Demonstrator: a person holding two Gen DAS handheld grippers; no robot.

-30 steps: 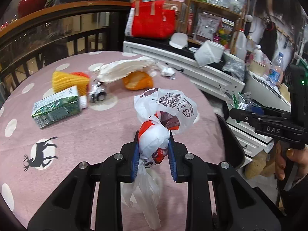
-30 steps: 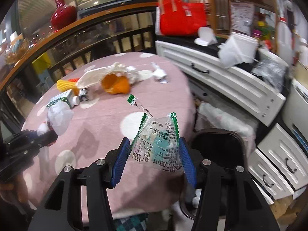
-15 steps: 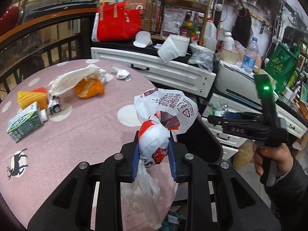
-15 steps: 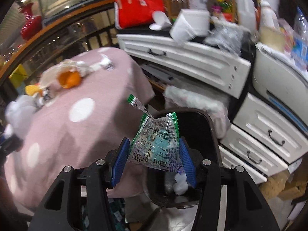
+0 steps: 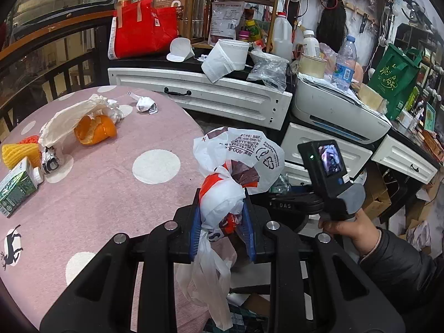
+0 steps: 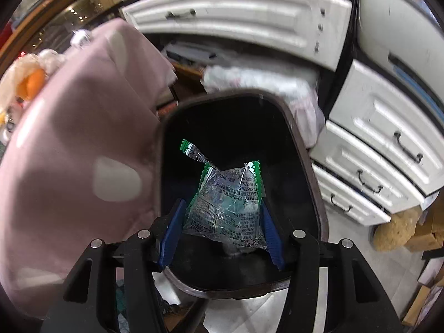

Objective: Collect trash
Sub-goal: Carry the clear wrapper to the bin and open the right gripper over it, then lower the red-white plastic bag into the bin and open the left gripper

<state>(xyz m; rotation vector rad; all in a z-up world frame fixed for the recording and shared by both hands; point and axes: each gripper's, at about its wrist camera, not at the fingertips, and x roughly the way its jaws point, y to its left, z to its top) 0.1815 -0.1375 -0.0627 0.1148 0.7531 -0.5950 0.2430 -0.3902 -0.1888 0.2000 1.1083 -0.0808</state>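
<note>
Crinkly clear plastic wrapper (image 6: 226,208); matt pink cloth tablecloth (image 5: 105,183)

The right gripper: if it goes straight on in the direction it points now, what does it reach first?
Most likely the dark inside of the black trash bin. The right gripper holds a clear green-edged wrapper above the bin's open mouth, and nothing else shows between. Depth down to the bottom is hard to judge.

Knotted white plastic bag (image 5: 227,194), red and brown print, loose tail hanging below; held above the counter's edge. Clear green-edged wrapper (image 6: 226,205), printed text, upright, one torn corner strip sticking up-left; directly over the open dark trash bin (image 6: 302,149). Left on the pink spotted counter (image 5: 111,183): orange peel (image 5: 95,130), crumpled white paper (image 5: 145,105), green carton (image 5: 15,187), yellow foam net (image 5: 16,154).
</note>
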